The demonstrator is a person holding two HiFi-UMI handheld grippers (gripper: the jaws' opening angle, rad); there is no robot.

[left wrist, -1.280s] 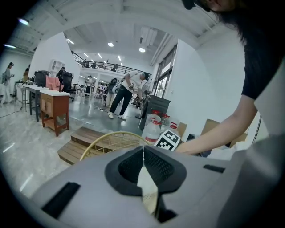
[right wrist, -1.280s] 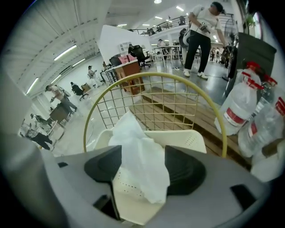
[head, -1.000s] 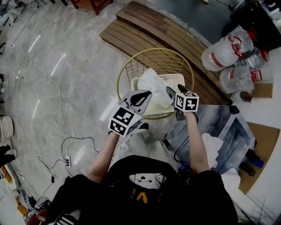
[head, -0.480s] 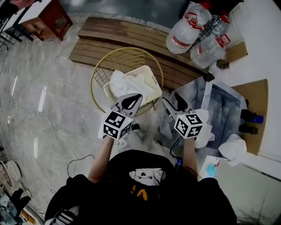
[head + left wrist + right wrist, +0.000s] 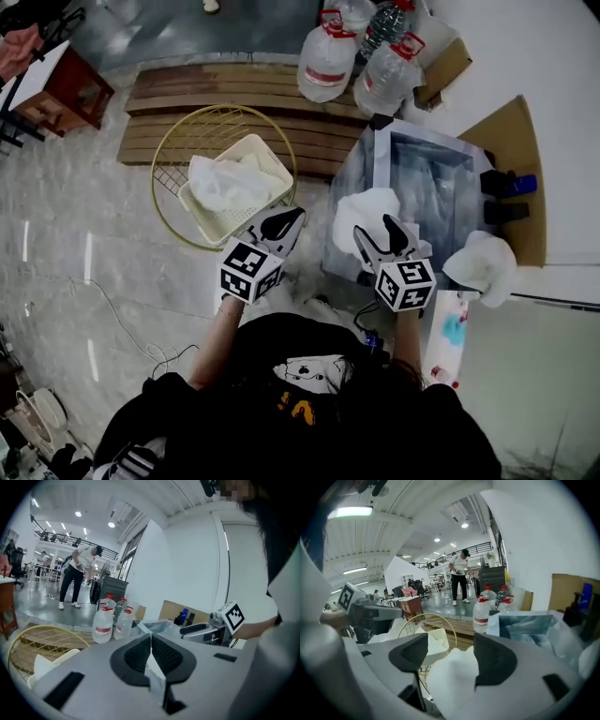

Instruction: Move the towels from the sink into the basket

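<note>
A cream plastic basket [image 5: 267,159] sits inside a gold wire basket [image 5: 173,155] on the floor, with white towels [image 5: 225,183] piled in it. To its right is the metal sink [image 5: 441,173]. One crumpled white towel [image 5: 364,206] lies at the sink's near left corner, and another [image 5: 483,262] lies at its right side. My right gripper [image 5: 378,234] hangs open just over the near towel, which shows between and under its jaws [image 5: 452,681]. My left gripper [image 5: 292,217] is shut and empty, between the basket and the sink.
Large water bottles [image 5: 328,61] stand behind the sink next to a slatted wooden platform [image 5: 234,94]. A cardboard sheet [image 5: 511,141] and dark bottles [image 5: 506,183] are at the sink's right. A red-brown table [image 5: 61,89] is far left. A person [image 5: 77,576] stands far off.
Both grippers have swung right, away from the basket. The right one now hangs over the towel at the sink's corner. Its jaws stay apart; the left stays shut.
</note>
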